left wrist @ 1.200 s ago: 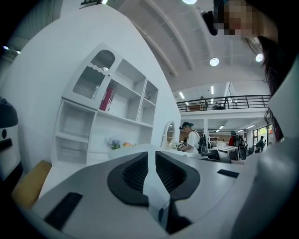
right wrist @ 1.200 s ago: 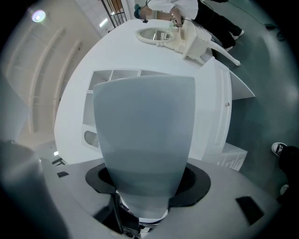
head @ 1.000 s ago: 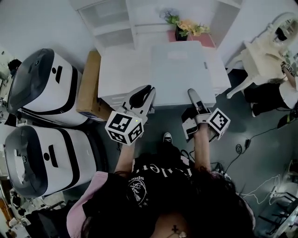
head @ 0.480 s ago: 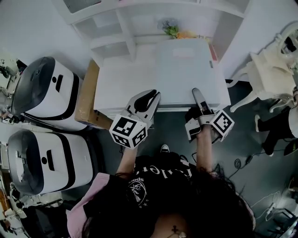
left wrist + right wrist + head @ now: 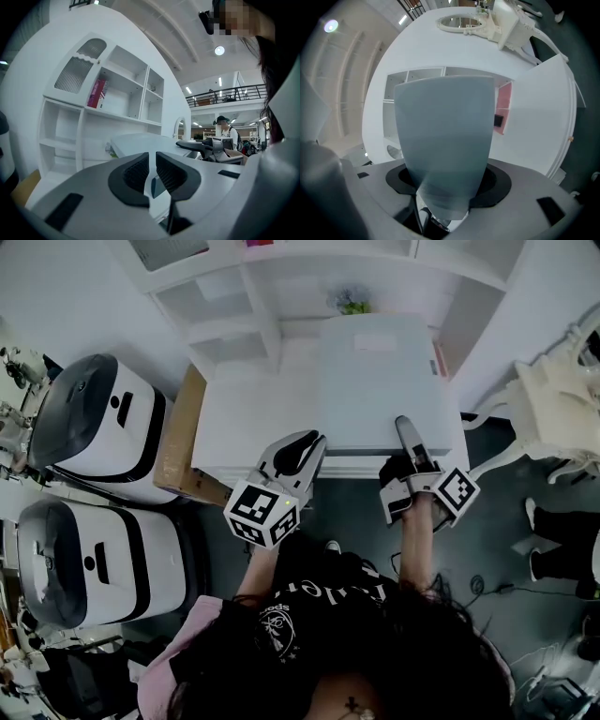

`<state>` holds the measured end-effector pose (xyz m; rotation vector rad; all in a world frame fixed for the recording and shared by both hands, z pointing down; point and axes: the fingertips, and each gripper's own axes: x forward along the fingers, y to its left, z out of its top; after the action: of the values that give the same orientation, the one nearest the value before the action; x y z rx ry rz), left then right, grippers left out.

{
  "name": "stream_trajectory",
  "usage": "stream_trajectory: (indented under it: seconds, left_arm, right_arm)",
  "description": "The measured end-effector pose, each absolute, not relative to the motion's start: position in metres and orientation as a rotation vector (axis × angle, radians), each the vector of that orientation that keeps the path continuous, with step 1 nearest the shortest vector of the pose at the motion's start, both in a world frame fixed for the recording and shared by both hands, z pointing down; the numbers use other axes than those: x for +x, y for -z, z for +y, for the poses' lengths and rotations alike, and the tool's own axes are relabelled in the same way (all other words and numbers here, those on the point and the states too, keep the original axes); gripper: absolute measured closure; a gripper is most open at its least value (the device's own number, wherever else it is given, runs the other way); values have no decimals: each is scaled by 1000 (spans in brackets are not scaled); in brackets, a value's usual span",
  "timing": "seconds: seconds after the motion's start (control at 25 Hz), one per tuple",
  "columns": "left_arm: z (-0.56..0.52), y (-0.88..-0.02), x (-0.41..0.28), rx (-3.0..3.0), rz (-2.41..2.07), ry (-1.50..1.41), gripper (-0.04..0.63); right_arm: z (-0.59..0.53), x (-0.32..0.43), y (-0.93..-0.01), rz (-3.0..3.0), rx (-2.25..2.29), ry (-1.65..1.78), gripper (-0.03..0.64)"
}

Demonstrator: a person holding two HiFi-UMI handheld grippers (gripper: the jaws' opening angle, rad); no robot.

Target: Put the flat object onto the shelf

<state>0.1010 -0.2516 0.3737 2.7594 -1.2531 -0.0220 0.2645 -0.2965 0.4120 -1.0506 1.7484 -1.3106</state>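
Observation:
The flat object is a large pale grey panel [image 5: 380, 381], held level over a low white table [image 5: 244, 418]. My right gripper [image 5: 405, 427] is shut on its near edge. In the right gripper view the panel [image 5: 445, 131] rises from between the jaws of my right gripper [image 5: 447, 187] and hides much of the shelf [image 5: 417, 77]. My left gripper [image 5: 305, 442] hangs to the panel's left, shut with nothing between its pads. From the left gripper view, my left gripper [image 5: 151, 173] points at the white shelf unit [image 5: 117, 93], with the panel [image 5: 140, 140] at the right.
Two big white-and-black machines [image 5: 94, 427] [image 5: 84, 559] stand at the left, with a cardboard box [image 5: 178, 427] beside the table. A white chair [image 5: 553, 409] is at the right. A plant [image 5: 352, 304] sits in the shelf [image 5: 272, 296]. A red book [image 5: 97, 93] is in an upper compartment.
Both grippers and the panel have moved forward toward the shelf. The panel's far edge now covers the flower pot, and the shelf fills more of the view.

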Motion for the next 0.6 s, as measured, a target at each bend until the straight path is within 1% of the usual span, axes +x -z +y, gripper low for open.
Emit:
stream_trajectory:
  seconds: [0.24,0.6]
  left_arm:
    - [-273,-374,89,2761,-1231,42,545]
    - [-316,-348,67,2824,-1198,88,545]
  right_arm:
    - [-318,261,-392,1756,-1046,1252,313]
    - [-354,252,-359,1744,-1039,1162,313]
